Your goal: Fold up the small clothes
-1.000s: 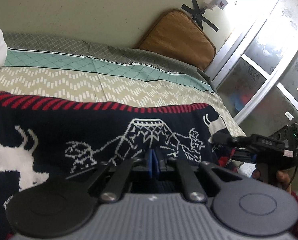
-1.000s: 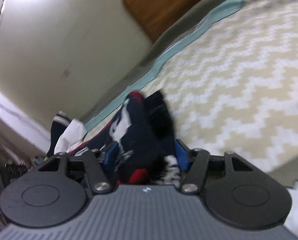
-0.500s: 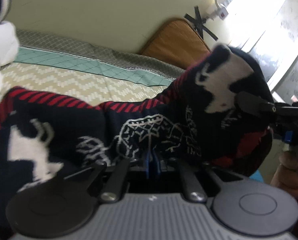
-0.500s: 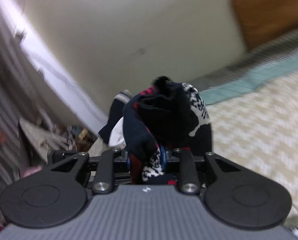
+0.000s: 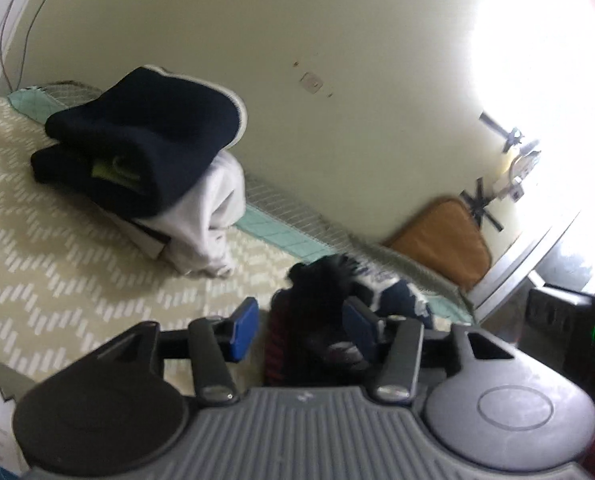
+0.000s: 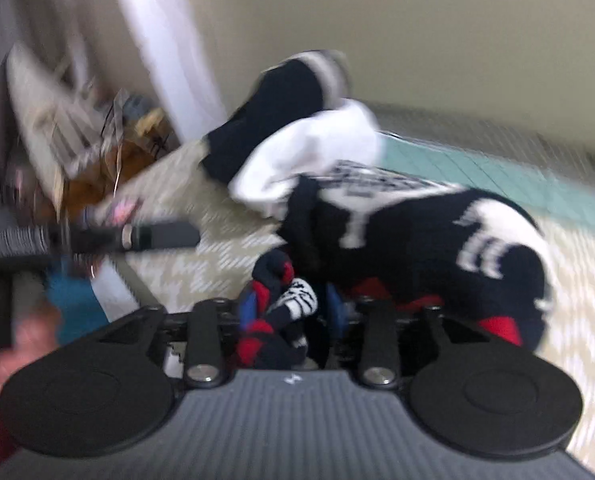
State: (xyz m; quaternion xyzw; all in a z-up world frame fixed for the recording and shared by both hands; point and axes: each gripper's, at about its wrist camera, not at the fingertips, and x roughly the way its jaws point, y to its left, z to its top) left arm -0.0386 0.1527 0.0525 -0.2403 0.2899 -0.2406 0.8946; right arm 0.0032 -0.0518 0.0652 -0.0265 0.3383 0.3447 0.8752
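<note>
R fingers pinched shut on hem of navy-red-white patterned knit sweater; bulk trails fwd-right of them on bed. L fingers wide apart, cloth between, gripping nothing.

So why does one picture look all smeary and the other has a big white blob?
Right wrist view: motion blur smears the sweater and the clutter at left. Left wrist view: sharper, but window glare washes the upper right white, and the fisheye lens bends the wall.

Ribbed grey body, black disc pivots, blue-padded left tool, silver screws.
</note>
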